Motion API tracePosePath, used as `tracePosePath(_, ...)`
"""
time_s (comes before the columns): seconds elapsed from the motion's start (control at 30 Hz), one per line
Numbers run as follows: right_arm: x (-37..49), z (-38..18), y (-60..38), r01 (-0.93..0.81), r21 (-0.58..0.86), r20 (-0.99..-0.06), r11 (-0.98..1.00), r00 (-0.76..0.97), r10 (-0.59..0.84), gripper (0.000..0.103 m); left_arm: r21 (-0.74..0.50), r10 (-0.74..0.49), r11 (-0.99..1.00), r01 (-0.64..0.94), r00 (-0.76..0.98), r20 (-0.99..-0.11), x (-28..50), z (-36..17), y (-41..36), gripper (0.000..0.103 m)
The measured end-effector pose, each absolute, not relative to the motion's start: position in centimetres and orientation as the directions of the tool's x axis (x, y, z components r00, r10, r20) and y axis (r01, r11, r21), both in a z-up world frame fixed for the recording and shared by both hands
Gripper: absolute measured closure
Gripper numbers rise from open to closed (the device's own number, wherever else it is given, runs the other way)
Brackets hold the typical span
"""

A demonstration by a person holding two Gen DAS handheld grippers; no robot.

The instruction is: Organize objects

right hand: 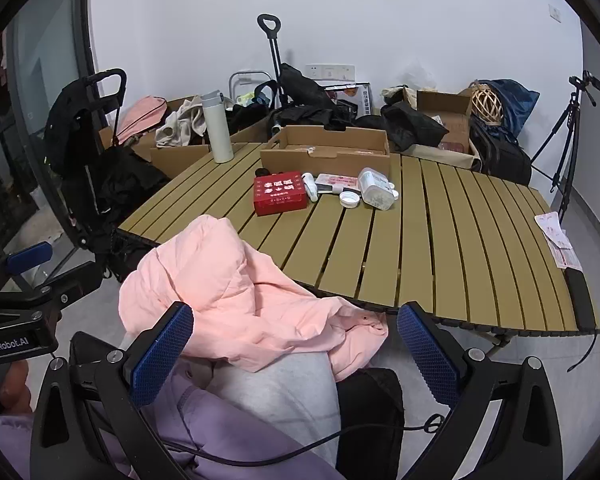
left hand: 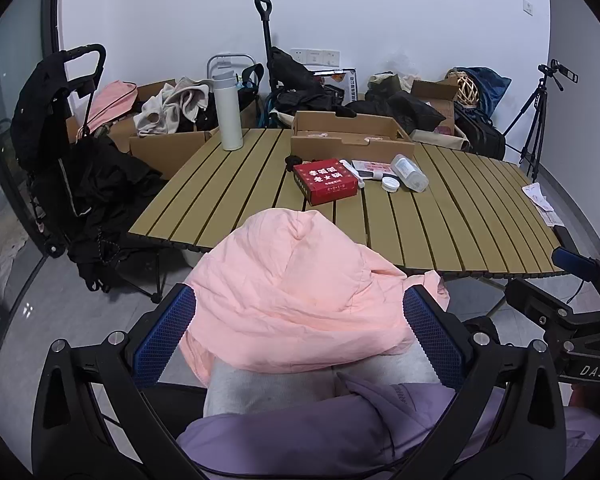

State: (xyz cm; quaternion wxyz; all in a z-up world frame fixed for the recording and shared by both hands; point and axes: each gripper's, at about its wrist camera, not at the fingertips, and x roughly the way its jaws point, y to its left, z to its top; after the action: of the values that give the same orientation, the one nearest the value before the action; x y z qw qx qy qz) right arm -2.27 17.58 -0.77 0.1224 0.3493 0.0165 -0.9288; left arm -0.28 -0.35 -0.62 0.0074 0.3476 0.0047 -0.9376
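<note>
A pink jacket (left hand: 296,280) (right hand: 228,284) lies crumpled over a seated person's grey-trousered knees, its top resting on the near edge of the slatted table (left hand: 228,200) (right hand: 460,240). My left gripper (left hand: 298,336) is open, its blue pads standing wide on either side of the jacket. Beside it, my right gripper (right hand: 296,354) is open too, with the jacket's hem and the knees ahead of its pads. On the table lie a red box (left hand: 326,181) (right hand: 281,193), a clear jar on its side (left hand: 410,172) (right hand: 376,188), its white lid (left hand: 391,183) (right hand: 349,199) and a white bottle (left hand: 228,112) (right hand: 217,128).
A shallow cardboard tray (left hand: 352,136) (right hand: 328,148) sits at the table's far side. A stroller draped in black clothes (left hand: 60,152) stands at the left. Boxes of clothes and bags line the wall. A tripod (left hand: 536,120) stands at the right, and papers (right hand: 558,240) lie off the table's right end.
</note>
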Motion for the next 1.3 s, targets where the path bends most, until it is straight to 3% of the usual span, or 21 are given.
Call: tracePosePath(1.3, -2.64, -1.24, 17.69, 0.230, 0.059, -0.660, -0.971, -0.722, -0.211, 0.000, 0.002, -0.018, -1.000, 0.023, -0.747, -0.664, -0.08, -1.06, -0.28, 0.000)
